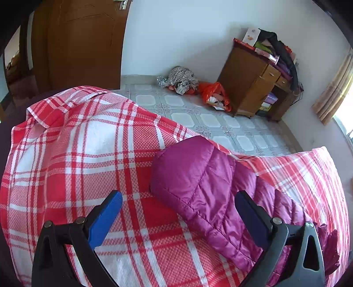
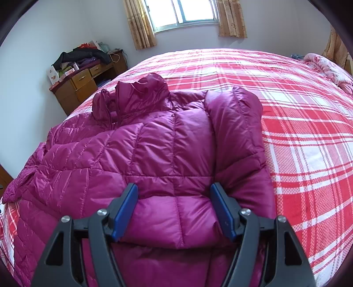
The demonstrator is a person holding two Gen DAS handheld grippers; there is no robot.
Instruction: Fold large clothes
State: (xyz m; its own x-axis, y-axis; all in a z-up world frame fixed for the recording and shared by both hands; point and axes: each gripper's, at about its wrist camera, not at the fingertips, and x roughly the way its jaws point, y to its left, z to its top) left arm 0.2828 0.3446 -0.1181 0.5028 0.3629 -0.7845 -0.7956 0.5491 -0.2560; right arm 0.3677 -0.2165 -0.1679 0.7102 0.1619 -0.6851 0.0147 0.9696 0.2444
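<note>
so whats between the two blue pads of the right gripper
A puffy fold of the magenta down jacket bulges between the right gripper pads, seen in the right wrist view; the jaws stand apart.

Daylight pours through the window between tan curtains. White walls, a patterned tile floor, a brown door, and a cluttered wooden desk in the corner.

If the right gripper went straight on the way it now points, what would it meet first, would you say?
Most likely the magenta puffer jacket: the right gripper points down at its quilted panel, which bulges between the open fingers. Whether the pads already touch the fabric is unclear.
</note>
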